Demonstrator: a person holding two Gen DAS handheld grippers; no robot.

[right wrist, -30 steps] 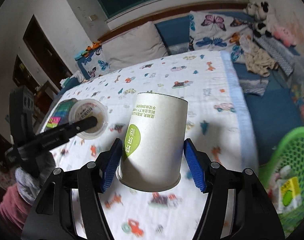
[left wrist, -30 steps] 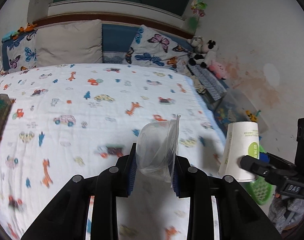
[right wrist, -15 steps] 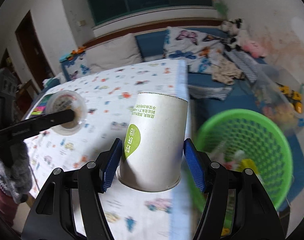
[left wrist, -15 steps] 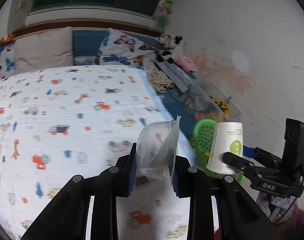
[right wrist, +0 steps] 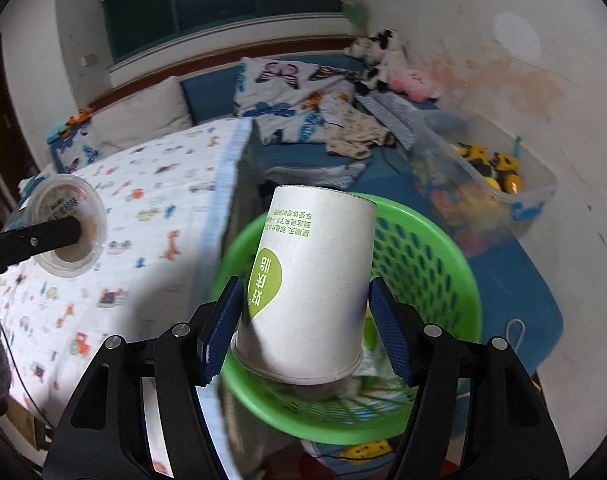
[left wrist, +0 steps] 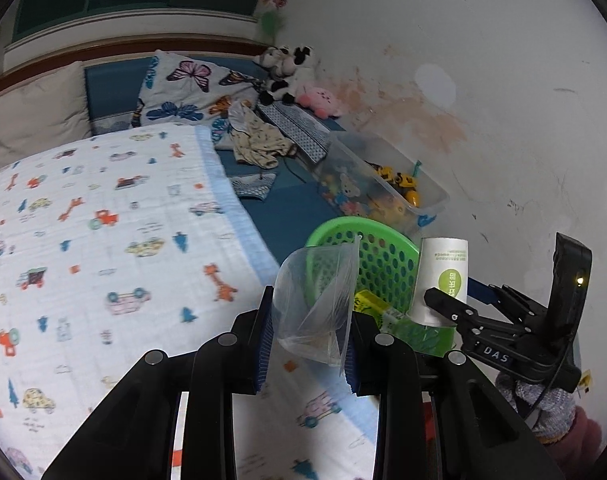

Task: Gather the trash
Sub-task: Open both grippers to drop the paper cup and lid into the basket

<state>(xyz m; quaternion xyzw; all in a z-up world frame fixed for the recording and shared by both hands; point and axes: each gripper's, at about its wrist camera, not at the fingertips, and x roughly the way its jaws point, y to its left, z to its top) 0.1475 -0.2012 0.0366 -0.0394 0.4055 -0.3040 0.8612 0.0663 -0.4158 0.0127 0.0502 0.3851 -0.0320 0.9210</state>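
My left gripper (left wrist: 309, 320) is shut on a clear plastic cup (left wrist: 315, 280) with a lid, held over the bed's right edge, just short of the green basket (left wrist: 367, 236). From the right wrist view this clear cup (right wrist: 69, 224) hangs at the far left. An upturned white paper cup (right wrist: 315, 264) with a green label sits between the pads of my right gripper (right wrist: 305, 292), above the green basket (right wrist: 443, 248). Those jaws are opening, and the pads still touch the cup. In the left wrist view the right gripper (left wrist: 451, 292) and paper cup (left wrist: 443, 276) hover at the basket's right side.
The bed (left wrist: 103, 220) with a cartoon-print sheet fills the left. A clear bin of toys (left wrist: 387, 192) stands behind the basket against the stained wall (left wrist: 483, 100). Clothes (left wrist: 259, 144), pillows and plush toys lie at the head. A yellow-green carton (left wrist: 367, 304) lies in the basket.
Both grippers have swung right, from over the bed to the green basket. The paper cup now hangs over the basket and the right jaws have widened slightly. The left grip is unchanged.
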